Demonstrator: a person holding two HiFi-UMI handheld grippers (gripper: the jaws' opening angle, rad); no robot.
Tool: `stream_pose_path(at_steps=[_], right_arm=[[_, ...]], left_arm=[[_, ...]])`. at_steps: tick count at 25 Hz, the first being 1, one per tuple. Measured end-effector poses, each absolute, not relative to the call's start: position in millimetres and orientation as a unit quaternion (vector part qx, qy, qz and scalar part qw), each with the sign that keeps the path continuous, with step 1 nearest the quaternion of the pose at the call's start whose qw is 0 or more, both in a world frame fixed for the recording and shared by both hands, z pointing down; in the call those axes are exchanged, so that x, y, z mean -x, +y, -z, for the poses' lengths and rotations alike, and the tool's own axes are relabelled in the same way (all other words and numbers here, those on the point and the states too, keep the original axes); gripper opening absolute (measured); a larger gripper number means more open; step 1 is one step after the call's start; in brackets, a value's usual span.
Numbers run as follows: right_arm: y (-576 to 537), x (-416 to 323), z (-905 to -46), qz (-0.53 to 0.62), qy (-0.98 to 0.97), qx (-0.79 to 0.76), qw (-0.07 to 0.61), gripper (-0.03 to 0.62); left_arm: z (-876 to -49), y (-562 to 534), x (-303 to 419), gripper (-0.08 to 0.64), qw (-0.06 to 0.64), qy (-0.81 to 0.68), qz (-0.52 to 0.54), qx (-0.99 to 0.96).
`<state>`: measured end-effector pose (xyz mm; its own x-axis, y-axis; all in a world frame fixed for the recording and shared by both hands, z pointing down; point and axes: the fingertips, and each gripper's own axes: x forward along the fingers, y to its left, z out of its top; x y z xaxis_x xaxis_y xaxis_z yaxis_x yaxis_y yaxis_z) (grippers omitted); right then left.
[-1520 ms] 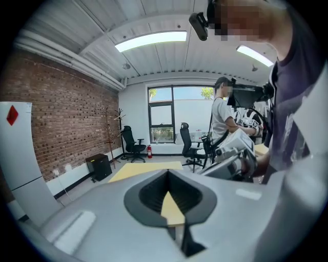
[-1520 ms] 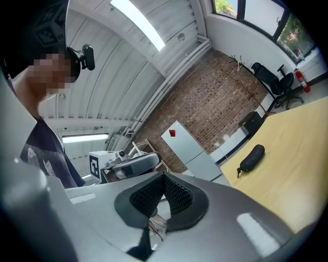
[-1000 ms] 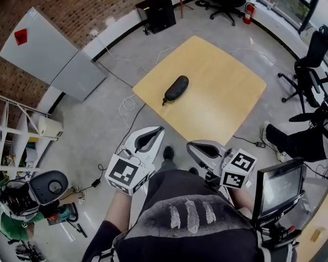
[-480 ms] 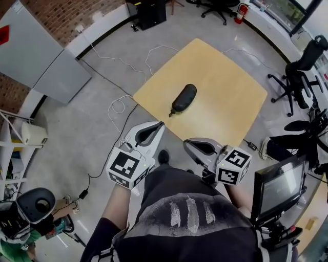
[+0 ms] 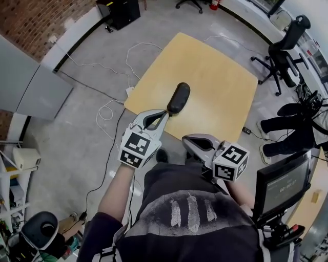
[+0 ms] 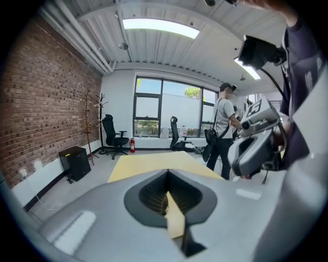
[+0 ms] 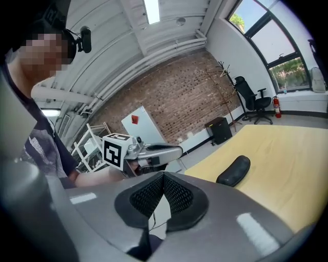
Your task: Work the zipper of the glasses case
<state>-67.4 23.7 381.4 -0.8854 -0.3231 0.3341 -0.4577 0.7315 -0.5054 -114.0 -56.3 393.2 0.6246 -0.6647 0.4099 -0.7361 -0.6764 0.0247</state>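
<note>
A black oval glasses case [image 5: 178, 97] lies on the square wooden table [image 5: 215, 77], near its left edge, with a short zipper pull at its near end. My left gripper [image 5: 165, 113] is shut and holds nothing; its tip hovers just short of that near end. My right gripper [image 5: 186, 138] is also shut and holds nothing, back at the table's near edge. In the right gripper view the case [image 7: 233, 170] lies ahead on the table [image 7: 287, 153], with the left gripper [image 7: 154, 150] to its left. The left gripper view shows only the table [image 6: 148, 162] past its shut jaws; the case is hidden.
Cables [image 5: 110, 110] trail over the grey floor left of the table. Office chairs [image 5: 284, 48] stand at the right and a black cabinet [image 5: 123, 11] at the back wall. A monitor [image 5: 284, 184] stands at my right. A person [image 6: 224, 128] stands beyond the table.
Both grippers have moved forward and down toward the table. The left one now reaches the case's near end. Jaws stayed shut.
</note>
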Motion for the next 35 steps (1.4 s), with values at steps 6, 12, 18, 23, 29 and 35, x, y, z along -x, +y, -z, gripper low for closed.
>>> stream_pose_path(at_steps=[6, 12, 18, 23, 29, 35], right_arm=[[22.4, 62.1, -412.9, -0.31, -0.917, -0.211, 0.139, 0.002], [5.0, 51.6, -459.6, -0.352, -0.897, -0.203, 0.173, 0.002], [-27.4, 38.2, -518.1, -0.373, -0.879, -0.201, 0.219, 0.002], [-45.6, 44.1, -540.1, -0.357, -0.878, -0.194, 0.253, 0.003], [-64.0, 46.7, -567.6, -0.334, -0.877, -0.188, 0.288, 0.146], [-77.8, 53.4, -592.0, -0.297, -0.872, -0.201, 0.332, 0.153]], left_arm=[[-437.3, -83.5, 95.4, 0.0, 0.11, -0.386, -0.223, -0.888], [-476.1, -114.9, 79.0, 0.0, 0.132, -0.386, -0.264, -0.874], [-514.2, -138.1, 54.5, 0.0, 0.123, -0.377, -0.326, -0.858], [-533.6, -139.8, 58.0, 0.0, 0.124, -0.375, -0.357, -0.847], [-563.3, -132.4, 61.3, 0.0, 0.129, -0.356, -0.394, -0.838], [-559.2, -135.6, 67.3, -0.002, 0.131, -0.364, -0.387, -0.837]])
